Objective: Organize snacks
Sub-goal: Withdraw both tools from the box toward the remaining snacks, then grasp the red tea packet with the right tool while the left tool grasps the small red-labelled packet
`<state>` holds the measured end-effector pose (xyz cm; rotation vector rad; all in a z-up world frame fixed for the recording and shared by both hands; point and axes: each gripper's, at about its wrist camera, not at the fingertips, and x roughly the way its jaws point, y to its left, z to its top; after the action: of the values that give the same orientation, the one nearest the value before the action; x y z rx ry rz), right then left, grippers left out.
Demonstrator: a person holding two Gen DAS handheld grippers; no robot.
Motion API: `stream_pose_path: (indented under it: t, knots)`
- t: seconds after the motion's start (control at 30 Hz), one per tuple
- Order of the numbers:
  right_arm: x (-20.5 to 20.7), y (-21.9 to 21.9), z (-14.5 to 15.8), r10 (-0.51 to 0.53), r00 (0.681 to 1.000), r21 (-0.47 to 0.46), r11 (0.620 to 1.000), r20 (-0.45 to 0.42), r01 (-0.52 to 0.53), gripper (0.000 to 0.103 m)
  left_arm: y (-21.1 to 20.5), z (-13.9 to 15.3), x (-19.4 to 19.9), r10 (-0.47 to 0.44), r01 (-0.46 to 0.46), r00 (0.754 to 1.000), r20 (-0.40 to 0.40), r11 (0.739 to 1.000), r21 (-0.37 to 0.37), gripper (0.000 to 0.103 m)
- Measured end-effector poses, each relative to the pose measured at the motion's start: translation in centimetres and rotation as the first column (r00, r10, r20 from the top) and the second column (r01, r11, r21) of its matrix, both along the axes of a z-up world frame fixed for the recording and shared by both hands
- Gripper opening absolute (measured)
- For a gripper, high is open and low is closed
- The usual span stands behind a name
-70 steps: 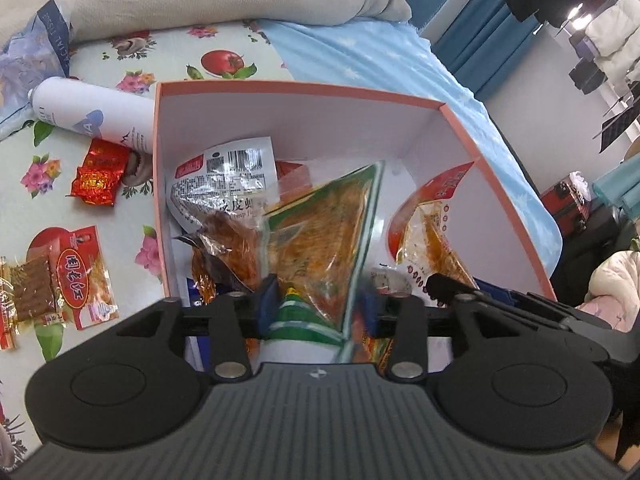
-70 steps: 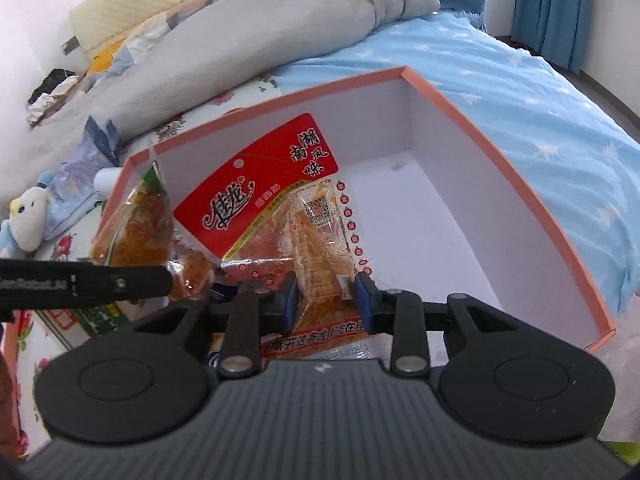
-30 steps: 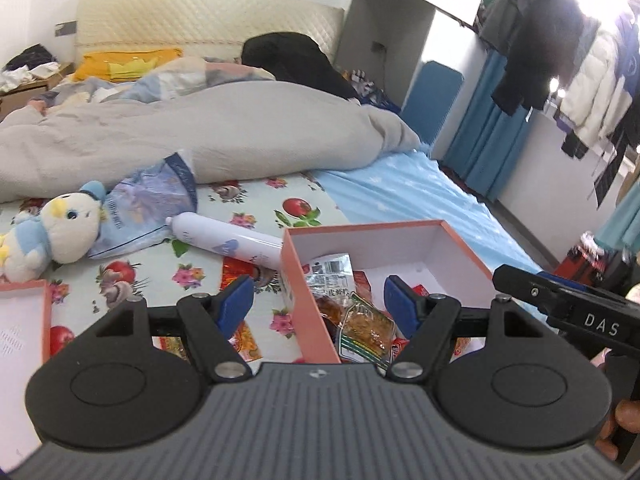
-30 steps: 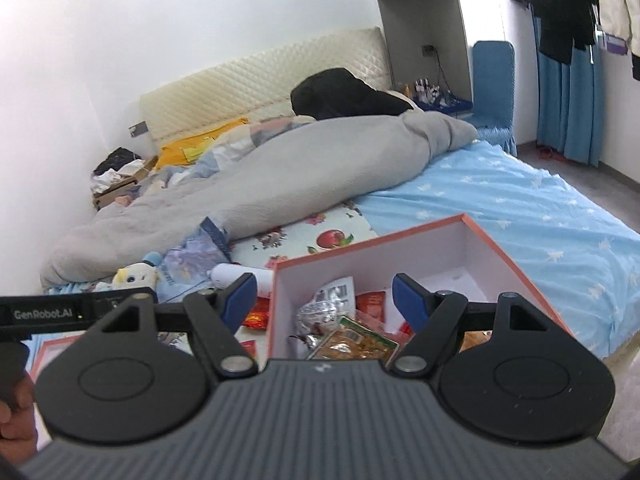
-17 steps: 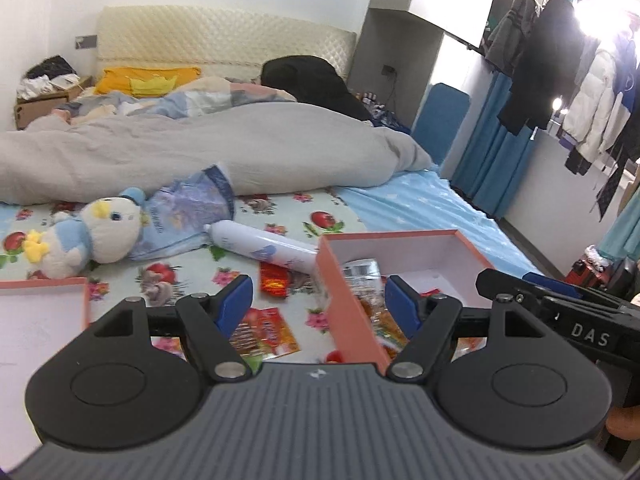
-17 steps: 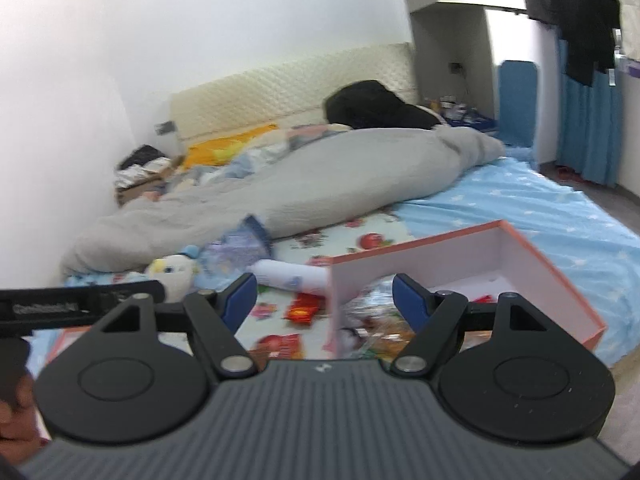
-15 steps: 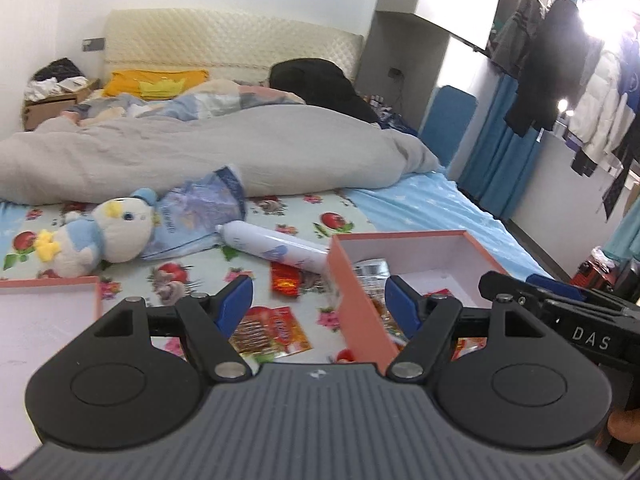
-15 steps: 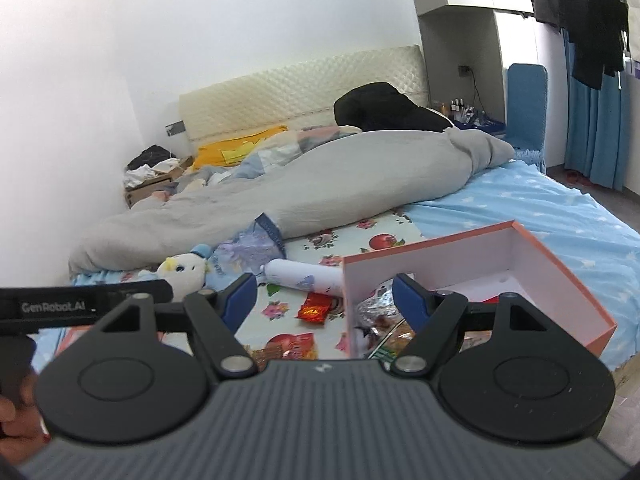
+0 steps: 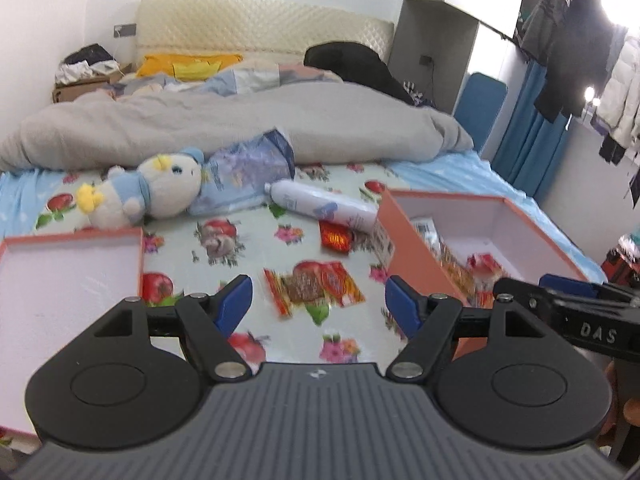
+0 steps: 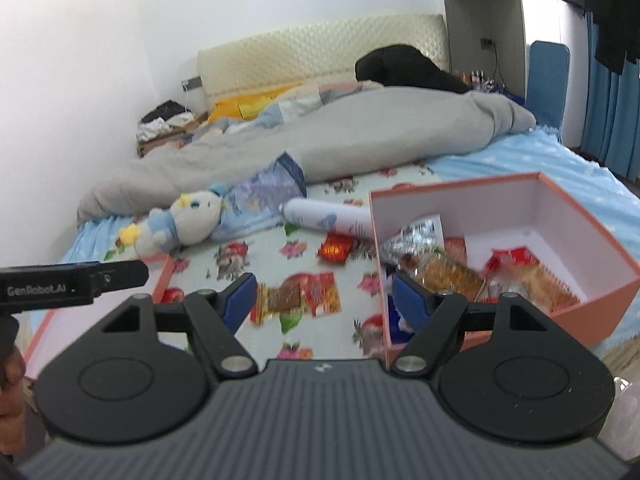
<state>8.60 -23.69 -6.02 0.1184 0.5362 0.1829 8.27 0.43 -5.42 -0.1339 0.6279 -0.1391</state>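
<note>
An orange box (image 9: 404,252) (image 10: 580,312) with white inside sits on the bed at the right and holds several snack packets (image 10: 448,268). A red and clear snack packet (image 9: 316,286) (image 10: 298,296) lies flat on the flowered sheet. A small red packet (image 9: 335,236) (image 10: 335,249) lies beyond it beside a white bottle (image 9: 324,205) (image 10: 328,216). My left gripper (image 9: 318,306) is open and empty, above the sheet just short of the flat packet. My right gripper (image 10: 324,298) is open and empty, raised beside the box's left wall.
An orange lid (image 9: 60,276) (image 10: 160,276) lies open at the left. A plush toy (image 9: 156,192) (image 10: 180,220) and a blue bag (image 9: 248,172) (image 10: 264,196) lie near a grey duvet (image 9: 240,124). The bed edge runs at the right.
Both grippers let go of their packets in the box, opened, and pulled back and up. Since half a second ago both views have swung left, toward the loose packets on the sheet.
</note>
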Motion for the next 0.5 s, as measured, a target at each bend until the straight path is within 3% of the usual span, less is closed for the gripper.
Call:
stream_pose_path:
  t: [0.1, 0.5]
  knots:
    - [-0.5, 0.4, -1.0, -0.032, 0.999, -0.002, 0.999, -0.026, 0.032, 0.077, -0.1, -1.5, -0.3, -0.001, 0.001, 0.999, -0.034, 1.0, -0.012, 0.078]
    - [1.6, 1.6, -2.7, 0.0, 0.996, 0.005, 1.0, -0.086, 0.0, 0.077, 1.4, -5.7, 2.1, 0.016, -0.024, 0.994, -0.11, 0.997, -0.072, 0.078]
